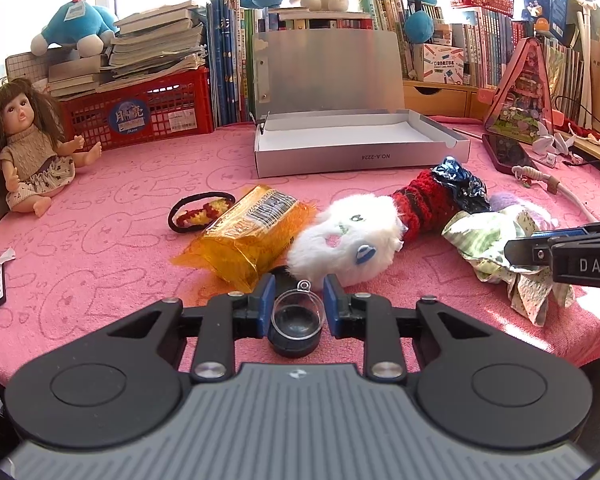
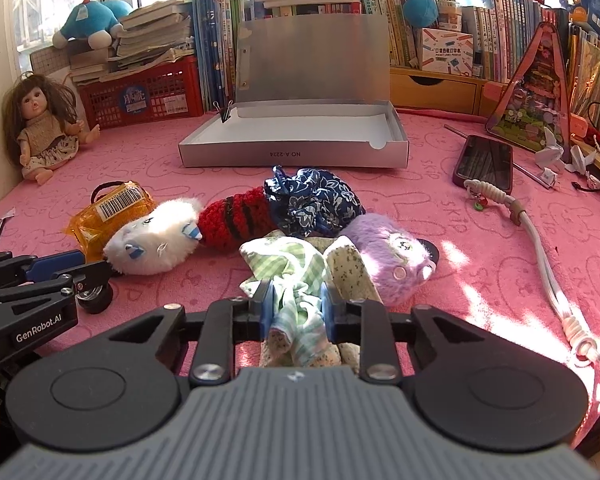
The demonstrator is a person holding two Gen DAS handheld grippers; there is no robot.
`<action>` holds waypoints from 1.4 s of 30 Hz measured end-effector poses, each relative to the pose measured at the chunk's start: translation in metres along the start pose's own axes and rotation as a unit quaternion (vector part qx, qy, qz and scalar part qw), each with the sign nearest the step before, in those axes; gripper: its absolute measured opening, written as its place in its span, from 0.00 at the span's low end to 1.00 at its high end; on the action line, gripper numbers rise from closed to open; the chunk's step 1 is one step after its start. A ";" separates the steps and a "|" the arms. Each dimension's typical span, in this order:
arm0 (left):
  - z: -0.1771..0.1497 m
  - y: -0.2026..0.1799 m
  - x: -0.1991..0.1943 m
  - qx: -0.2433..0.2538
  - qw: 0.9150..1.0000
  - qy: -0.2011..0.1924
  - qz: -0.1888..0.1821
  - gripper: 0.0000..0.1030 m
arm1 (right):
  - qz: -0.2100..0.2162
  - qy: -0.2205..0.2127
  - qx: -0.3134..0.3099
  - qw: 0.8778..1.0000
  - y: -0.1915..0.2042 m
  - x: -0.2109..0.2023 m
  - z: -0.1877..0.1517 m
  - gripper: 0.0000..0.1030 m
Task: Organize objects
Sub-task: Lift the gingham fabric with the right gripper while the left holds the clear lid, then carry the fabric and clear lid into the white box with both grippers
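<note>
Left wrist view: the left gripper [image 1: 298,302] pinches a small round black case with a clear lid [image 1: 296,322], its blue pads pressed on either side of it, low over the pink cloth-covered table [image 1: 100,240]. Just beyond the case lies a white fluffy toy [image 1: 346,240], and to its left an orange mesh packet with a barcode [image 1: 246,232] and a black hair tie with red and yellow yarn [image 1: 198,210]. Right of the white toy come a red and black knitted piece [image 1: 418,200] and a dark blue floral cloth [image 1: 458,184].

Right wrist view: the right gripper [image 2: 298,306] is clamped on a bunch of green checked cloth [image 2: 296,280], which fills the gap between its pads and rests on the table. A purple fluffy toy [image 2: 392,258] lies touching the cloth on its right. Behind this whole row, an open silver box [image 2: 296,136] stands with its lid raised and its inside bare. A doll [image 2: 44,128] sits far left of the box, a dark phone [image 2: 484,162] lies to its right, and a white cord [image 2: 548,264] trails from near the phone toward the table's near edge.
</note>
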State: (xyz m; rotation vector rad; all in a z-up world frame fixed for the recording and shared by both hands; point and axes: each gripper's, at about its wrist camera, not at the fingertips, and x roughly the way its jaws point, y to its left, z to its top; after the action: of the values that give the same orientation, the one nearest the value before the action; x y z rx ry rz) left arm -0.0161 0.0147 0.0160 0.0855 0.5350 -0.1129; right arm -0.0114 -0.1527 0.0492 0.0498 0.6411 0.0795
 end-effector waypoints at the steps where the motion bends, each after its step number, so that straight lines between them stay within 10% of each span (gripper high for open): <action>1: 0.001 0.000 -0.001 0.000 1.000 -0.002 -0.001 0.30 | 0.002 -0.003 0.003 1.000 -0.001 -0.002 0.002 0.24; 11: 0.014 -0.001 -0.007 0.000 1.000 -0.019 -0.007 0.30 | 0.003 -0.039 -0.003 0.999 0.001 -0.014 0.016 0.11; 15: 0.016 -0.003 -0.007 0.001 1.000 -0.020 -0.009 0.30 | 0.001 -0.024 -0.002 1.000 -0.001 -0.005 0.011 0.68; 17: 0.015 -0.004 -0.006 0.003 1.000 -0.018 -0.009 0.30 | -0.002 -0.006 -0.001 1.000 -0.002 0.004 0.006 0.73; 25: 0.014 -0.004 -0.002 0.001 1.000 -0.010 -0.010 0.30 | -0.001 0.045 -0.016 0.999 0.004 0.026 -0.010 0.71; 33: 0.018 -0.005 -0.002 -0.002 1.000 -0.013 -0.015 0.30 | 0.013 0.042 -0.008 0.999 0.004 0.018 -0.004 0.32; 42: 0.030 -0.008 -0.005 -0.005 0.999 -0.031 -0.030 0.30 | 0.016 -0.014 -0.010 1.000 0.003 -0.007 0.014 0.30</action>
State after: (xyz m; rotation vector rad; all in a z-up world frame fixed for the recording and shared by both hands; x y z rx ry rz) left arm -0.0059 0.0034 0.0442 0.0571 0.4768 -0.1702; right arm -0.0089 -0.1509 0.0653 0.0415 0.6111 0.1162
